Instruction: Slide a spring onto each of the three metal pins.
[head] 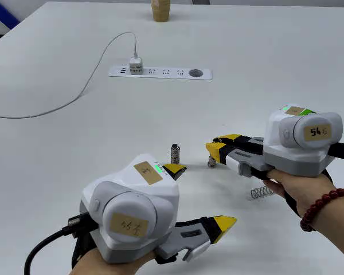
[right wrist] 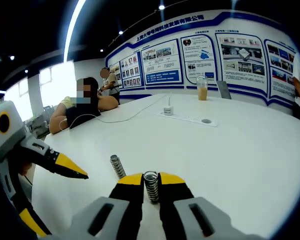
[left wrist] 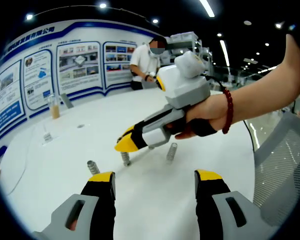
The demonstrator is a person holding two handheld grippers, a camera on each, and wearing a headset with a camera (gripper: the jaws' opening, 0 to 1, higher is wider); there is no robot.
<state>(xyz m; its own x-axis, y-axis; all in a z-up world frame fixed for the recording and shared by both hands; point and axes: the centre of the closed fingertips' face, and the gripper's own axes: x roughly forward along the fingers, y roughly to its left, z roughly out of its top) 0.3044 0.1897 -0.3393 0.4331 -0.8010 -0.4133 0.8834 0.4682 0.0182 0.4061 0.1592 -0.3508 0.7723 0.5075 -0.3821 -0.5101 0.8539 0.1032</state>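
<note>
A spring [head: 175, 153] stands upright on the white table [head: 103, 132]; it also shows as the left spring [right wrist: 117, 166] and the near spring [left wrist: 93, 167]. My right gripper [head: 216, 148] is shut on a second upright spring [head: 211, 162], which sits between its yellow-tipped jaws [right wrist: 151, 186] just above the table. A third spring [head: 262, 192] lies loose under my right hand. My left gripper [head: 199, 196] hangs open and holds nothing, close in front of the upright springs [left wrist: 155, 182]. I cannot make out the pins inside the springs.
A white power strip [head: 160, 73] with a plugged-in charger [head: 136, 65] and a long cable lies further back. A cup of drink [head: 160, 10] stands at the far edge. People are at the table's far side [right wrist: 85, 105].
</note>
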